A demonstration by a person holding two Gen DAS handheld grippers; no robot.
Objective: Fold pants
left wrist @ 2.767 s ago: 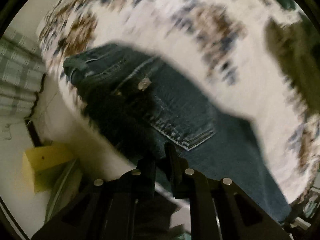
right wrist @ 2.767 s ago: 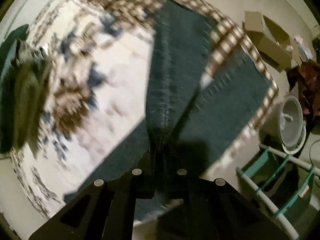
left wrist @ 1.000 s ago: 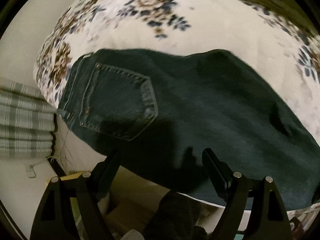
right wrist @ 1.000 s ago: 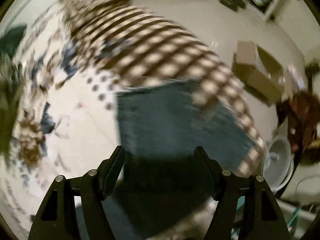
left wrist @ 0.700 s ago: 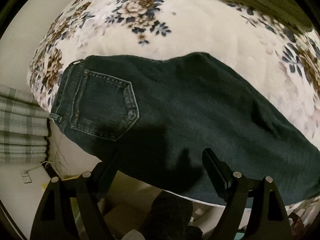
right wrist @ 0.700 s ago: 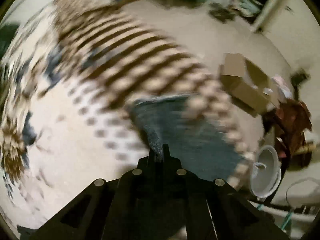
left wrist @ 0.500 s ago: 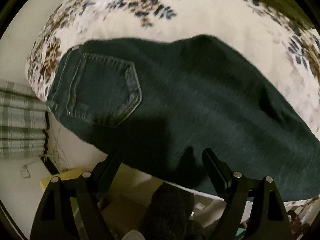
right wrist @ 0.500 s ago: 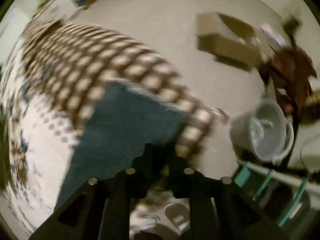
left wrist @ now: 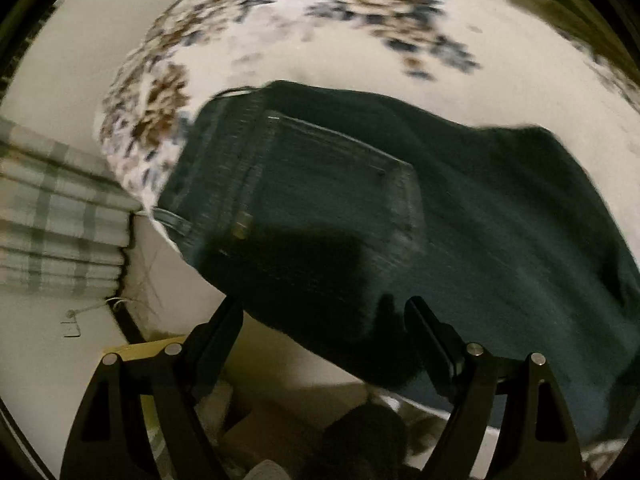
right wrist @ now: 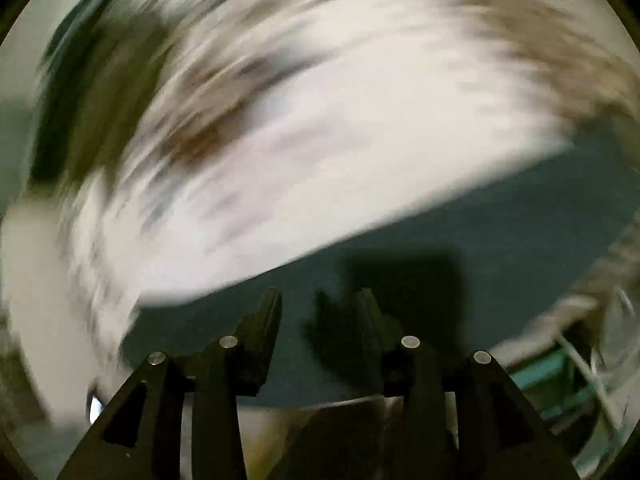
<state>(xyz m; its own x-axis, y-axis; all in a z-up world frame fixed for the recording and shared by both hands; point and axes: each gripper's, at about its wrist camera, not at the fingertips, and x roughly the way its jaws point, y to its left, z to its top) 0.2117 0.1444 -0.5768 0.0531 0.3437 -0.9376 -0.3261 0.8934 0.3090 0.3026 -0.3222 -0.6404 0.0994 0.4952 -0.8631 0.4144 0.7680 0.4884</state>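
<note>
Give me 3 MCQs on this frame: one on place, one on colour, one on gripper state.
1. Where do the jeans lie?
A. on the floral bedspread
B. on the floor
C. hung on a chair

2. What colour are the jeans?
A. red
B. dark blue-green denim
C. white

3. How does the left gripper stand?
A. shut on the jeans
B. out of view
C. open, holding nothing

Answers:
1 A: pale flowered cover shows around the denim.
2 B: dark denim with a stitched back pocket.
3 C: its fingers stand wide apart, no cloth between them.
</note>
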